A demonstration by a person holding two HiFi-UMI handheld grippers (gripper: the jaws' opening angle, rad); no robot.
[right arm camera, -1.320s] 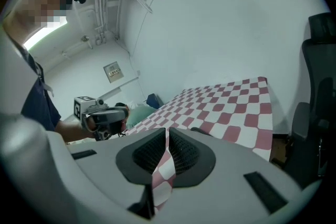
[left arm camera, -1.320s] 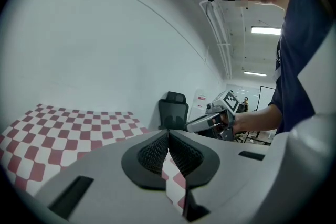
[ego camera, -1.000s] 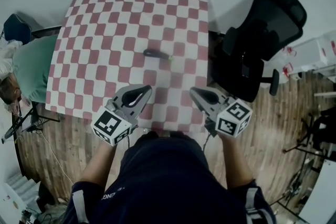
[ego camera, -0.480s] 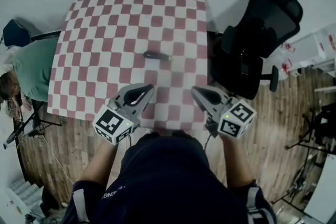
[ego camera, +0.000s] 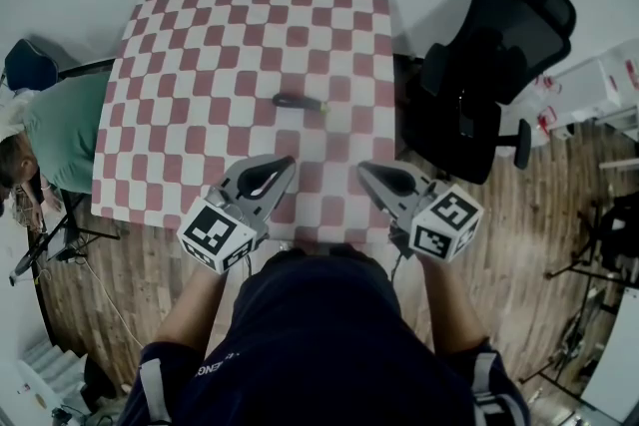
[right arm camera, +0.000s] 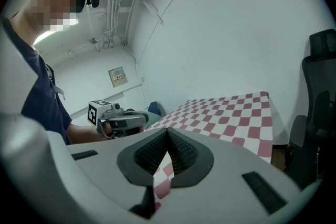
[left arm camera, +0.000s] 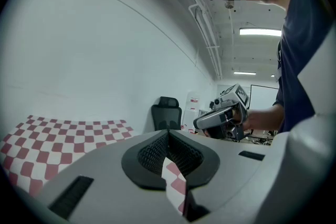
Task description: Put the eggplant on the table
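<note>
A dark, slim eggplant [ego camera: 296,102] with a green stem lies on the red-and-white checked table [ego camera: 200,65], a little right of its middle. Both grippers hover over the table's near edge, well short of the eggplant. My left gripper [ego camera: 287,161] is shut and holds nothing; its jaws meet at the tip in the left gripper view [left arm camera: 168,131]. My right gripper [ego camera: 362,167] is also shut and empty, as the right gripper view [right arm camera: 167,129] shows. Each gripper view shows the other gripper: the right one [left arm camera: 223,120] and the left one [right arm camera: 122,121]. The eggplant is hidden in both gripper views.
A black office chair [ego camera: 489,65] stands close to the table's right side. A person in a green top [ego camera: 60,130] is bent over at the table's left edge. White boxes [ego camera: 599,100] sit on the floor at far right. Stands and cables lie on the wooden floor.
The right gripper has risen slightly; both grippers stay shut at the table's near edge. The eggplant has not moved.
</note>
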